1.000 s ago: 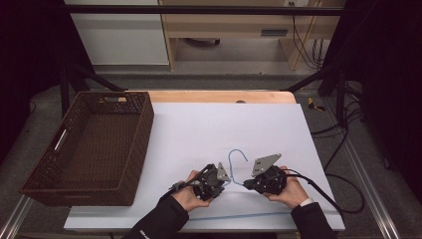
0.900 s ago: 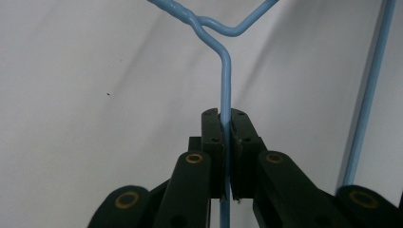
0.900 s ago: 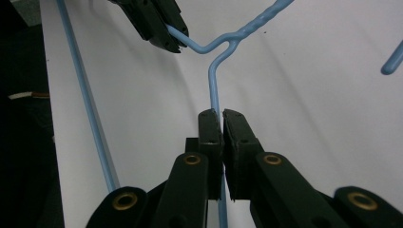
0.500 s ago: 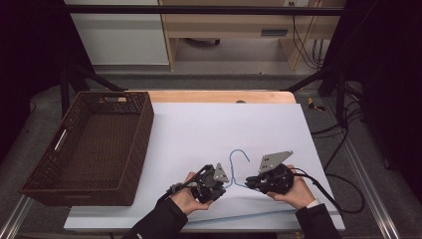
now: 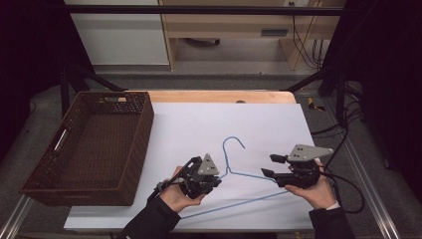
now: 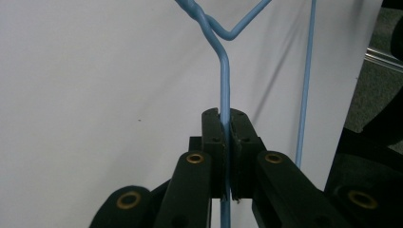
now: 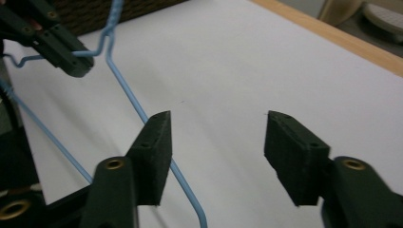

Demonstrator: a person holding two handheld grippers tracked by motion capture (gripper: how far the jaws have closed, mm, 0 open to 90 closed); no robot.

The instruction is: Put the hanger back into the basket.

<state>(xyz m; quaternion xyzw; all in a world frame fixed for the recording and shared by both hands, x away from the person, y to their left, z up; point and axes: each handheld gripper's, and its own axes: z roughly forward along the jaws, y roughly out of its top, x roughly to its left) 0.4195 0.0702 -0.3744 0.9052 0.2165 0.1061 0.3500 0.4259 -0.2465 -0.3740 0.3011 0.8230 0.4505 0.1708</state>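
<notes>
A light blue wire hanger (image 5: 233,141) lies on the white table top (image 5: 224,114), its hook pointing away from me. My left gripper (image 5: 217,177) is shut on the hanger's wire just below the twisted neck. In the left gripper view, the wire (image 6: 223,71) runs straight up from between the closed jaws of the left gripper (image 6: 227,118). My right gripper (image 5: 268,166) stands open to the right of the neck. In the right gripper view, the hanger's sloping arm (image 7: 126,90) passes under the left jaw of the right gripper (image 7: 216,137), which holds nothing, while the left gripper (image 7: 66,52) shows farther off.
A dark brown wicker basket (image 5: 145,124) stands empty at the table's left. The wooden table edge (image 5: 219,96) runs along the back. Cables (image 5: 348,186) trail from the right gripper off the right side.
The right gripper has drawn back to the right, away from the hanger's neck. The hanger's hook has shifted a little farther from me. The left hand has held its place.
</notes>
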